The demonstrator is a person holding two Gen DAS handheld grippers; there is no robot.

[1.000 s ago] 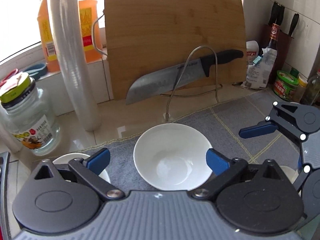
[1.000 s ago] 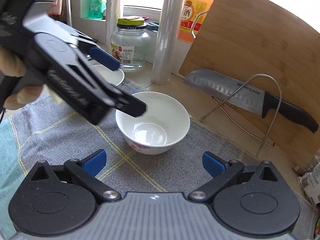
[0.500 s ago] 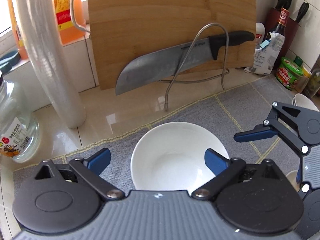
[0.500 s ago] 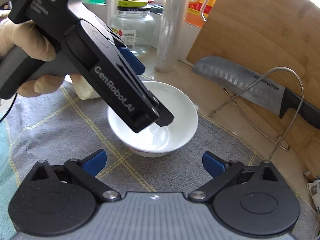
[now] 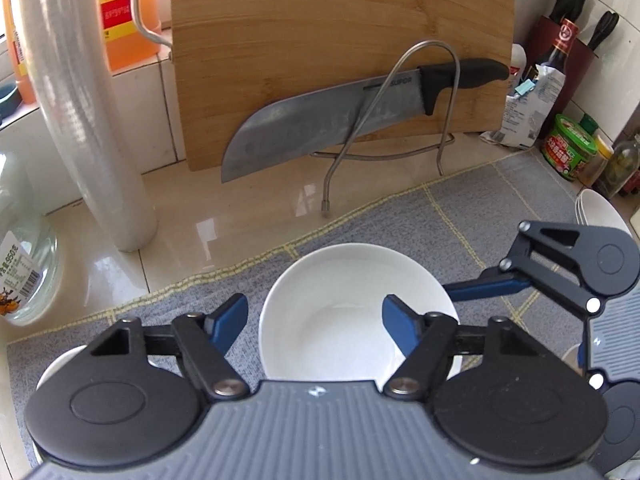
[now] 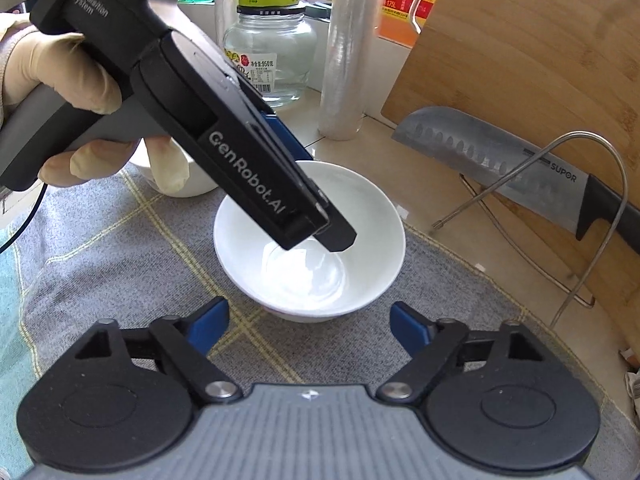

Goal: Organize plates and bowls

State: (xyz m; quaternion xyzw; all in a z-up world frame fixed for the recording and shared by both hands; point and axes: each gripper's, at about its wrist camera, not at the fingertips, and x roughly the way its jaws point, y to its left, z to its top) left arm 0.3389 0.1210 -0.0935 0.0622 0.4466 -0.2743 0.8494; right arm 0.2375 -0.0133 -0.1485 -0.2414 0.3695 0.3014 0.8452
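- The white bowl (image 5: 352, 312) is sitting upright on the grey mat (image 6: 100, 264), not yet lifted; I judge the sorting barely begun.
- The left claw (image 5: 314, 320) is straddling the bowl's near rim; its jaws have just been closing, whether pinching I cannot tell.
- The right claw (image 6: 310, 322) is hanging spread just short of the bowl; its jaws have just been closing on nothing.
- More bowls (image 5: 596, 208) are waiting stacked at the mat's far right edge.
- The surface (image 5: 240, 220) is carrying a cutting board (image 5: 340, 40), knife (image 5: 320, 128) and jar (image 6: 268, 56).
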